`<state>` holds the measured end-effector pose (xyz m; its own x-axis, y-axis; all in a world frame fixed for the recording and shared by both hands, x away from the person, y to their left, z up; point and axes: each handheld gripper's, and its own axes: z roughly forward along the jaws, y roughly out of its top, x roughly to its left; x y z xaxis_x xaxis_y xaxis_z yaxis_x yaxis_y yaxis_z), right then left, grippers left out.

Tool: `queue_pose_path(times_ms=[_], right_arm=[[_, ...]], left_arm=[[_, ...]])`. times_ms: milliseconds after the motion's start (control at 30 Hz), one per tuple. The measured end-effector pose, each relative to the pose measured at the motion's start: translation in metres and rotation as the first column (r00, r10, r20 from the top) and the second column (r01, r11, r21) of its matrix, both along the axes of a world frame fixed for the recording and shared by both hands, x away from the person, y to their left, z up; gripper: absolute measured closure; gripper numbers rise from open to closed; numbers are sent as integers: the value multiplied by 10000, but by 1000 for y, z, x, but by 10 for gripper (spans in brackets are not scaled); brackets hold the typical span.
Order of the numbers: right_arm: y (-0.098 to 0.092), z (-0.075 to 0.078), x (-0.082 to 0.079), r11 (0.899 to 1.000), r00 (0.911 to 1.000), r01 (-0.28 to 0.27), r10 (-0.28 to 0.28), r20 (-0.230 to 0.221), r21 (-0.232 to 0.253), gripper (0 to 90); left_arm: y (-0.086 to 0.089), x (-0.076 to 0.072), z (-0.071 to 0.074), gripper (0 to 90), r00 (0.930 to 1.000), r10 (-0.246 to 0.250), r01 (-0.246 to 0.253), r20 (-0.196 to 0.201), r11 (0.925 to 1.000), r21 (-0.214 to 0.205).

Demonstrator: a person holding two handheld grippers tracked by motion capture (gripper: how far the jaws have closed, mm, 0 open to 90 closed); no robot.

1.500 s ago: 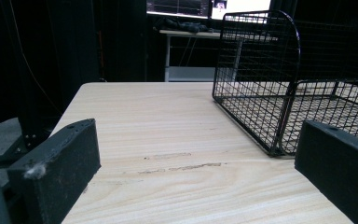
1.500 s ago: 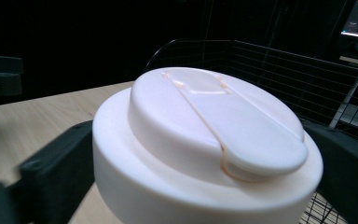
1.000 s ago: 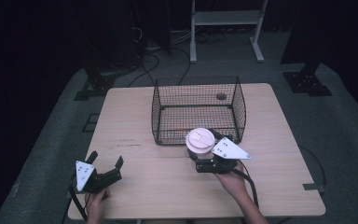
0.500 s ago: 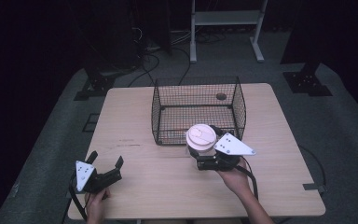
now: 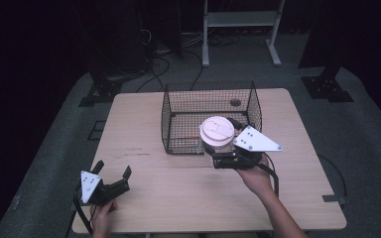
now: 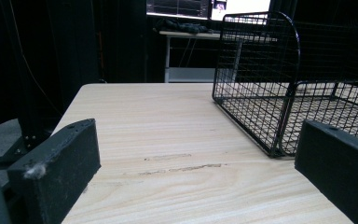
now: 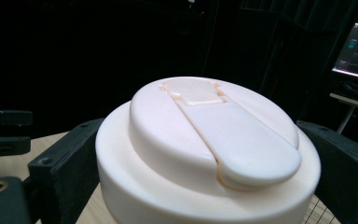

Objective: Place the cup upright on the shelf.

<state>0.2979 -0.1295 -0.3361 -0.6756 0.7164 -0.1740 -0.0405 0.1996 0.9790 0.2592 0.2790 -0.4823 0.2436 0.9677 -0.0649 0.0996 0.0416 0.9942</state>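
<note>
A cream round container (image 5: 218,130) with a flip-top lid sits between the jaws of my right gripper (image 5: 219,148), which is shut on it. In the high view it hangs at the front right edge of the black wire basket (image 5: 178,119). The right gripper view has the container (image 7: 205,154) close up, a black jaw pressed against each side of it. My left gripper (image 5: 113,179) rests low at the table's front left corner. It is open, its jaws wide apart with nothing between them, and it faces the basket (image 6: 279,93).
The light wooden table (image 5: 144,124) has bare room to the left and in front of the basket. A small dark round spot (image 5: 235,102) shows at the basket's far side. A white shelf frame (image 5: 238,20) stands on the floor behind the table.
My right gripper has carried the container forward and slightly right, up to the basket's front edge. The left gripper has not moved.
</note>
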Motion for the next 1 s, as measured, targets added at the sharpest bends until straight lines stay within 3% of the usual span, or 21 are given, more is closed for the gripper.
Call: queue_pose_path(times_ms=[233, 500, 767, 1000], right_arm=[[-3, 16, 4, 9992, 9999, -140, 141, -34, 364, 48], [-4, 30, 12, 9998, 10000, 73, -74, 55, 163, 48], [-8, 50, 30, 9993, 9999, 165, -165, -9, 337, 48], [-10, 58, 43, 9988, 9995, 322, -319, -81, 381, 48]], left_arm=[[0, 0, 0, 0, 10000, -4, 4, 1, 10000, 4], [0, 0, 0, 0, 10000, -22, 22, 23, 10000, 12], [0, 0, 0, 0, 10000, -50, 50, 11, 10000, -49], [0, 0, 0, 0, 10000, -67, 67, 25, 10000, -67]])
